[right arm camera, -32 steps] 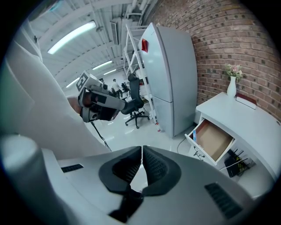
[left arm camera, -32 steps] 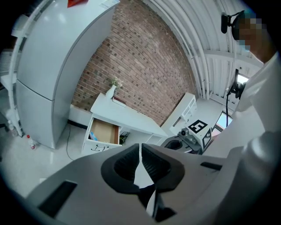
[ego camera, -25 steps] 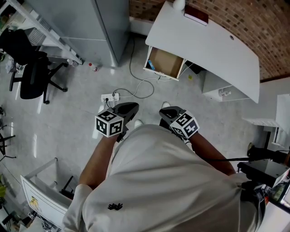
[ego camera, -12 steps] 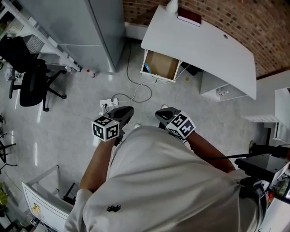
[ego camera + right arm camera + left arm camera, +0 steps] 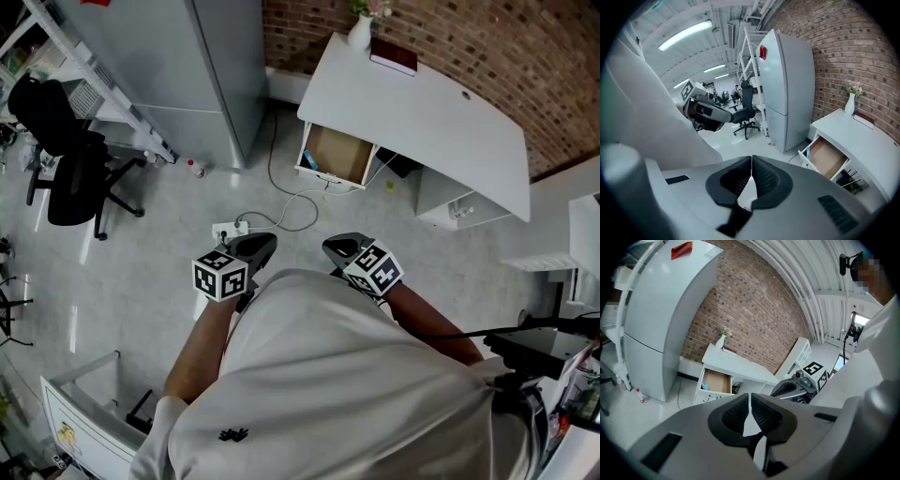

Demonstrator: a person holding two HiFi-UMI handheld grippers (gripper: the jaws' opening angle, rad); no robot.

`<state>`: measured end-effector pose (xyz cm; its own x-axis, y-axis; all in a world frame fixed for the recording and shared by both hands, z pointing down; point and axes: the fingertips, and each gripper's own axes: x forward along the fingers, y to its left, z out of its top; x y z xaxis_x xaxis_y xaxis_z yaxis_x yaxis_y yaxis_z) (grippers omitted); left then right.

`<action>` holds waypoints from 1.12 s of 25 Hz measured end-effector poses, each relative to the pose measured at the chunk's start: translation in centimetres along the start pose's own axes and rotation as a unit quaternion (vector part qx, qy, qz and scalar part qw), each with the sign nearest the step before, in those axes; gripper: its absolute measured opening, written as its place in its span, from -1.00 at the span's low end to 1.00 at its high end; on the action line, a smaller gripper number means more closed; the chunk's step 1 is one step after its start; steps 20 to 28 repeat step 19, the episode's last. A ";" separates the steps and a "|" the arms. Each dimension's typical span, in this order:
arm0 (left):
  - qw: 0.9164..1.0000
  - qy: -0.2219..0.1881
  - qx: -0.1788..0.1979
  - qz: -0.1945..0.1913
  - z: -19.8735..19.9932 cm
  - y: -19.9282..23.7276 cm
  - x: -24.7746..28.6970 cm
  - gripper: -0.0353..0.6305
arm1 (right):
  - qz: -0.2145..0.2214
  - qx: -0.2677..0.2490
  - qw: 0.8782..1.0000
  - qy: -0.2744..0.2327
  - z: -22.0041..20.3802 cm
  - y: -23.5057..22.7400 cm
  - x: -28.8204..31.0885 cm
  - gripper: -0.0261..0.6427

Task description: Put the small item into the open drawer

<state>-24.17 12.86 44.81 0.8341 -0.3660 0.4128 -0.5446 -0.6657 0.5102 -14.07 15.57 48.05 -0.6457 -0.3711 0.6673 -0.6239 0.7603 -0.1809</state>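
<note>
**Both hand-held grippers clenched on nothing, well apart from the open drawer**

Nearest, the person's pale shirt (image 5: 337, 394) fills the bottom of the head view and hides the arms' upper parts and the floor beneath. Just beyond it, the left hand-held gripper (image 5: 257, 247) and the right hand-held gripper (image 5: 341, 249) sit side by side. Each has its jaws pressed together with nothing between them.

A white power strip (image 5: 229, 228) lies on the grey floor (image 5: 141, 253) just past the left one. Its cable (image 5: 292, 195) loops away toward the drawer (image 5: 339, 156).

The drawer stands pulled out under the left end of the white surface (image 5: 422, 112), its inside plain brown. A small blue thing (image 5: 312, 160) lies against its left wall, too small to identify.

On the surface's far edge stand a white vase (image 5: 360, 33) and a dark red book (image 5: 394, 56), against the brick wall (image 5: 525, 56). Far left are a grey fridge (image 5: 187, 66), a small bottle (image 5: 195, 168) and a black office chair (image 5: 70, 159).
</note>
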 end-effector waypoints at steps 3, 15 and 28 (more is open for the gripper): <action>1.000 -0.003 0.004 0.001 0.3 -0.3 -0.6 -0.79 | -0.002 -0.006 1.000 -0.002 0.5 0.5 -0.1 -0.83; 1.000 -0.012 -0.010 0.005 0.2 0.6 -1.8 -0.79 | 0.000 -0.015 1.000 0.002 1.6 0.6 0.3 -0.83; 1.000 -0.015 -0.012 0.004 0.7 1.5 -1.5 -0.79 | -0.001 -0.019 1.000 0.004 2.1 -0.2 0.9 -0.83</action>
